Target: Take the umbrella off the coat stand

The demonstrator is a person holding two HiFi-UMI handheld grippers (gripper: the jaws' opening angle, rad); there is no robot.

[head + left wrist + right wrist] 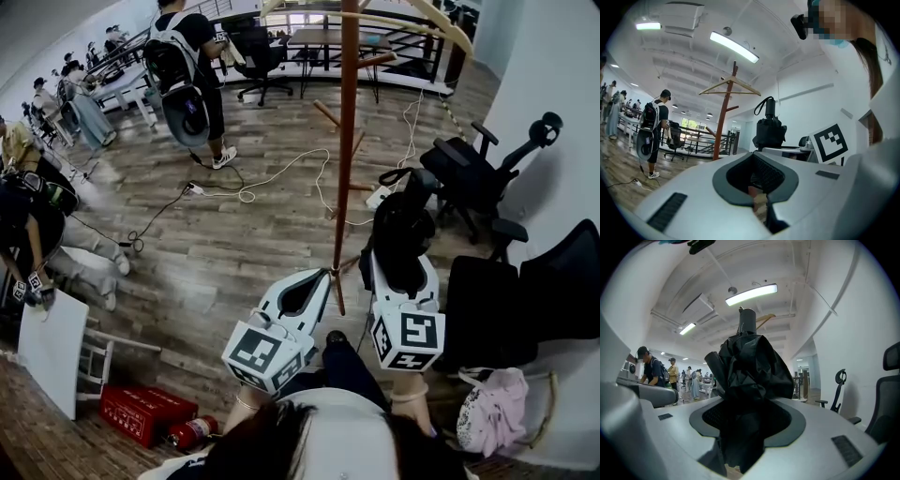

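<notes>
Head view: the folded umbrella (403, 234) is clamped in the right hand-held gripper (403, 267) and held upright just beside the stand (345, 141), apart from the pole and apparently already clear of its pegs.

Left gripper view: the left hand-held gripper (757, 183) is seen closed and empty, one grip seemingly being enough.

Right gripper view: the jaws are spread wide because the bundled canopy fills them.
</notes>
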